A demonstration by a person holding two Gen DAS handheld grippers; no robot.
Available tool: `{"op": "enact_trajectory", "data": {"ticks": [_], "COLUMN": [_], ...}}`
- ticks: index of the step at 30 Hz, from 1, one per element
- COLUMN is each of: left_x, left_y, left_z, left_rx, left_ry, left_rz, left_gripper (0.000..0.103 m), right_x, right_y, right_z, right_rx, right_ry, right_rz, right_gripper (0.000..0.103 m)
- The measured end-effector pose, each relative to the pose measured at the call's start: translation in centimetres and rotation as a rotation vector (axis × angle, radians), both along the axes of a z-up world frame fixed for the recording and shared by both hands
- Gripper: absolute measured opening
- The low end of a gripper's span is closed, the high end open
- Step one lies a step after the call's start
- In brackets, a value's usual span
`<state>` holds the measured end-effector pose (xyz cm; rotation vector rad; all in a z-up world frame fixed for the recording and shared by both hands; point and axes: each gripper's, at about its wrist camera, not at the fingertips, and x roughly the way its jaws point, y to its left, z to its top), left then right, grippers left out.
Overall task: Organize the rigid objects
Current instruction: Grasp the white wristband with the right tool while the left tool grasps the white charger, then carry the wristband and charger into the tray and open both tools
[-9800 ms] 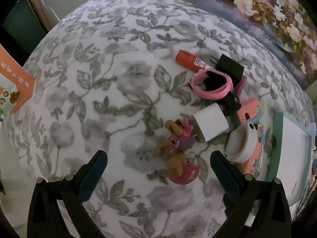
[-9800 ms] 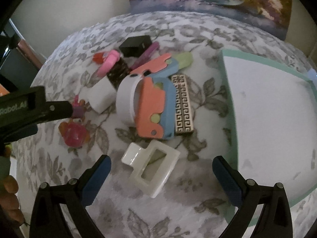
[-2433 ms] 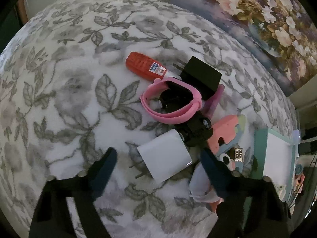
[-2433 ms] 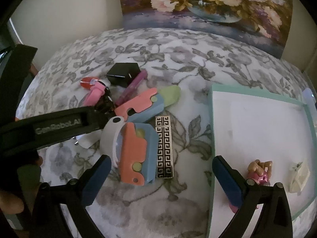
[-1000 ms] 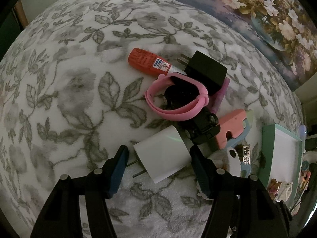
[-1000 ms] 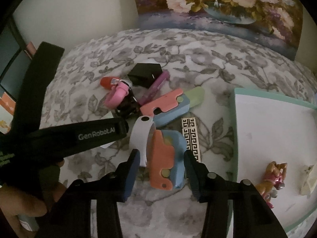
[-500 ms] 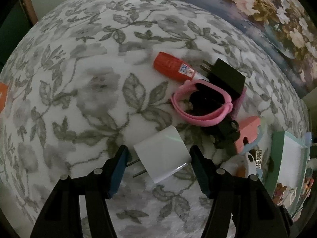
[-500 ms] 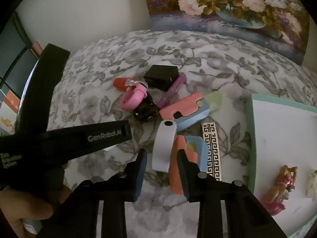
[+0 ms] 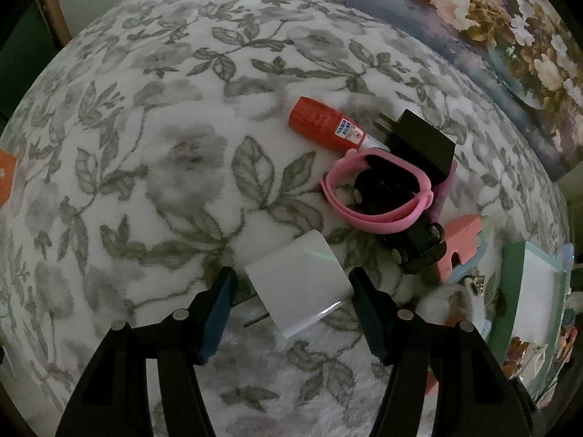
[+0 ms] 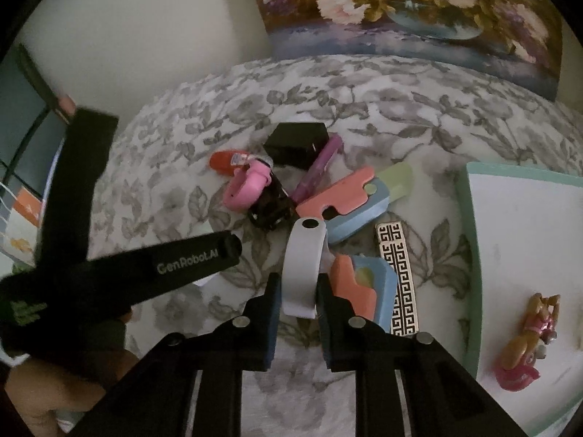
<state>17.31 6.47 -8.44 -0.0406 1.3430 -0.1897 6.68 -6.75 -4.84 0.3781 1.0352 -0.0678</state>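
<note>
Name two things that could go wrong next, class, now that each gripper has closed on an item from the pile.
The white charger sits skewed between the left gripper fingers, so it may twist out when lifted. The white band in the right gripper is curved and thin; it may flex or slip, nudging the coral-and-blue block beside it.

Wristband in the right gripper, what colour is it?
White, or a very pale grey, wristband; right wrist view shows it best.

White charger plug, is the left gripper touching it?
Touching. In the left wrist view, both fingers of the left gripper press against the sides of the white charger plug.
</note>
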Motion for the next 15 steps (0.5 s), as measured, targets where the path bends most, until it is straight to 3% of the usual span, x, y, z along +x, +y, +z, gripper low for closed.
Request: {"op": "enact_trajectory", "data": {"ticks": [15], "left_x": [-0.7], "left_y": [0.3], "left_z": [4.6], "left_rx": [-0.021], "left_ry": [-0.092], "left_rz": [0.025], "left_gripper": [0.065], "right_x": [-1.7], "right_y": [-3.9], "right_z": [4.0], "right_rx": [0.042], "right_ry": [-0.094], "right_rz": [-0.093], "right_gripper": [0.020]}}
